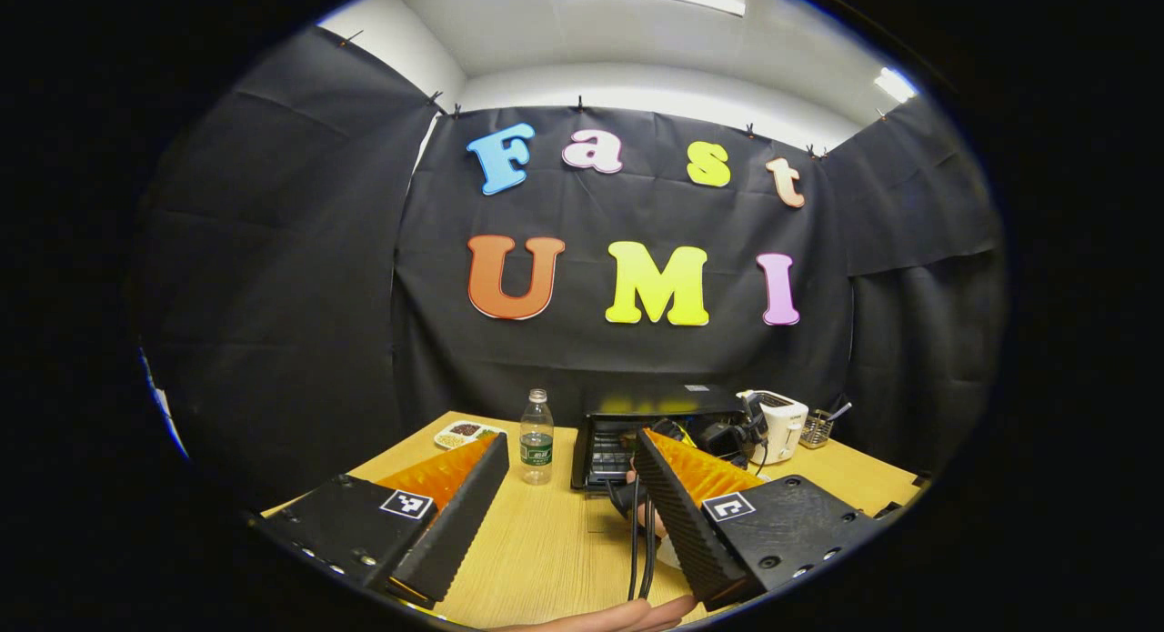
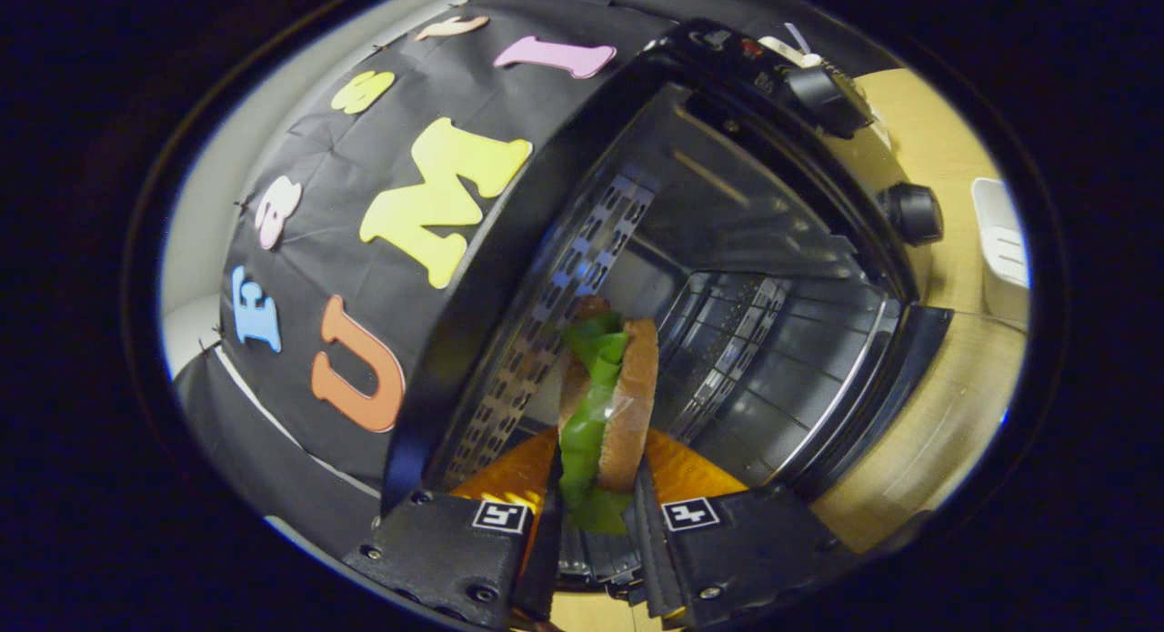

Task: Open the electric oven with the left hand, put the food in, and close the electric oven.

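Note:
In the left gripper view the black electric oven point(image 1: 655, 409) stands at the table's back with its door folded down. My left gripper point(image 1: 568, 450) is open with nothing between its fingers, well back from the oven. In front of the oven a hand holds the other gripper point(image 1: 718, 436). In the right gripper view my right gripper point(image 2: 596, 473) is shut on a sandwich point(image 2: 605, 405) of brown bread with green lettuce. The view is tilted. The sandwich hangs at the mouth of the open oven point(image 2: 727, 268), whose wire rack point(image 2: 727, 359) and dark inside lie just beyond it.
On the wooden table point(image 1: 546, 541) a clear water bottle point(image 1: 536, 436) stands left of the oven, with a white snack tray point(image 1: 466, 432) farther left. A white toaster point(image 1: 782, 423) and a small wire holder point(image 1: 817, 427) stand to the oven's right. Cables point(image 1: 641, 541) run across the table.

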Tool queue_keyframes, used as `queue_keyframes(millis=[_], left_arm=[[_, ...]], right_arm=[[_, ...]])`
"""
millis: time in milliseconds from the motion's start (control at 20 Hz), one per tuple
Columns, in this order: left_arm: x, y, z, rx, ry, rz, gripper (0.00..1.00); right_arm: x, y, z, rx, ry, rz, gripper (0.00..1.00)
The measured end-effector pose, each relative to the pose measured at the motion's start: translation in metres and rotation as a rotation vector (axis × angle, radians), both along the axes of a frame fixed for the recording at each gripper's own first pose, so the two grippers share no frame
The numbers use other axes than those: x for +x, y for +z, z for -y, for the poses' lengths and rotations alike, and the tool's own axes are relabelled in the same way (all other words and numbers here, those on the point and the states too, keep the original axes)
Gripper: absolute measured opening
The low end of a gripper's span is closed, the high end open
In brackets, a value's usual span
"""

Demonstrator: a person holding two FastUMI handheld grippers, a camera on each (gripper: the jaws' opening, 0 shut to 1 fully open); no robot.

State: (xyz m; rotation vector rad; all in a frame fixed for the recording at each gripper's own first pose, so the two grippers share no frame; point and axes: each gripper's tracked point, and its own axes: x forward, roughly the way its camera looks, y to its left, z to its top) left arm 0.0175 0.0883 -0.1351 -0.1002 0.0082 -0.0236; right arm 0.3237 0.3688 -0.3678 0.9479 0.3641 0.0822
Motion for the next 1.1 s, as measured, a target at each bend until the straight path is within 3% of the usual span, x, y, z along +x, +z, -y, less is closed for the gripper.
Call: queue_keyframes(millis=[50, 100, 150, 200, 250, 300, 350, 400, 450, 500, 600, 650, 700, 750, 850, 900, 950, 1000, 1100], left_arm=[[0.002, -0.002, 0.002, -0.002, -0.005, -0.009, 0.92], [0.002, -0.004, 0.002, -0.005, -0.005, -0.013, 0.92], [0.004, -0.006, 0.002, -0.007, -0.006, -0.02, 0.92], [0.005, -0.007, 0.003, -0.009, -0.009, -0.024, 0.92], [0.005, -0.007, 0.002, -0.011, -0.009, -0.027, 0.92], [0.005, -0.009, 0.001, -0.015, -0.007, -0.031, 0.92], [0.005, -0.009, 0.002, -0.017, -0.008, -0.033, 0.92], [0.005, -0.009, 0.002, -0.017, -0.01, -0.034, 0.92], [0.005, -0.009, 0.003, -0.015, -0.011, -0.034, 0.92], [0.005, -0.01, 0.002, -0.014, -0.008, -0.035, 0.92], [0.005, -0.011, 0.001, -0.017, -0.003, -0.035, 0.92], [0.005, -0.012, 0.002, -0.022, -0.005, -0.038, 0.92], [0.003, -0.013, 0.004, -0.03, -0.01, -0.042, 0.92], [0.004, -0.014, 0.004, -0.036, -0.013, -0.047, 0.92], [0.004, -0.017, 0.003, -0.04, -0.012, -0.056, 0.92], [0.004, -0.017, 0.003, -0.041, -0.01, -0.057, 0.92], [0.004, -0.018, 0.005, -0.044, -0.011, -0.06, 0.92], [0.002, -0.018, 0.007, -0.047, -0.017, -0.061, 0.92], [0.0, -0.018, 0.01, -0.051, -0.026, -0.061, 0.92]], right_arm=[[0.001, -0.003, 0.0, -0.006, 0.006, -0.006, 0.4], [0.001, -0.005, 0.002, -0.016, -0.001, -0.01, 0.32], [0.002, -0.007, 0.005, -0.028, -0.005, -0.012, 0.42], [0.002, -0.009, 0.006, -0.041, -0.009, -0.015, 0.36], [0.002, -0.009, 0.006, -0.047, -0.011, -0.018, 0.47], [0.001, -0.01, 0.006, -0.047, -0.011, -0.023, 0.35], [-0.001, -0.01, 0.005, -0.053, -0.008, -0.027, 0.36], [-0.002, -0.011, 0.005, -0.065, -0.011, -0.029, 0.53], [-0.002, -0.01, 0.005, -0.085, -0.006, -0.032, 0.54], [-0.003, -0.011, 0.005, -0.113, 0.0, -0.034, 0.47], [-0.005, -0.01, 0.005, -0.193, 0.018, -0.028, 0.56], [-0.006, -0.008, 0.004, -0.234, 0.032, -0.021, 0.71], [-0.006, -0.009, 0.005, -0.281, 0.046, -0.02, 0.61], [-0.008, -0.011, 0.006, -0.336, 0.062, -0.027, 0.76], [-0.009, -0.014, 0.003, -0.439, 0.123, -0.033, 0.78], [-0.009, -0.014, 0.0, -0.477, 0.158, -0.03, 0.65], [-0.01, -0.016, -0.005, -0.511, 0.199, -0.034, 0.65], [-0.012, -0.019, -0.008, -0.556, 0.241, -0.044, 0.78], [-0.016, -0.019, -0.006, -0.66, 0.287, -0.064, 0.78]])
